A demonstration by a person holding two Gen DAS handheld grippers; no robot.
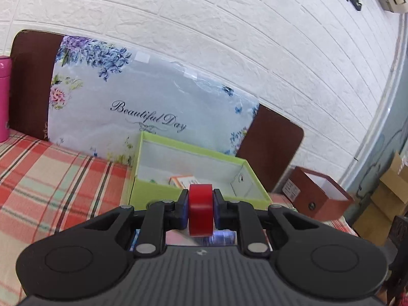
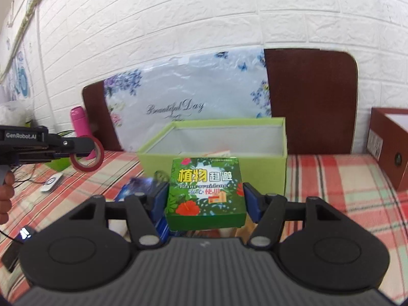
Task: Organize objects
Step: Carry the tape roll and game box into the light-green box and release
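Left gripper (image 1: 200,210) clamps red tape roll (image 1: 200,210) edge-on; right gripper (image 2: 206,199) grips green carton (image 2: 206,193) by sides. Both held just before lime storage box (image 2: 278,165). Risk: roll rotates out of narrow pinch; carton snags box rim.

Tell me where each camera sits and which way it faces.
Left wrist: on the left tool, facing the wall; it grips a red tape roll before a green box.
Right wrist: on the right tool, facing the wall; it grips a leafy carton; the left tool and a hand show.
Shared: green box, tape roll, floral board.
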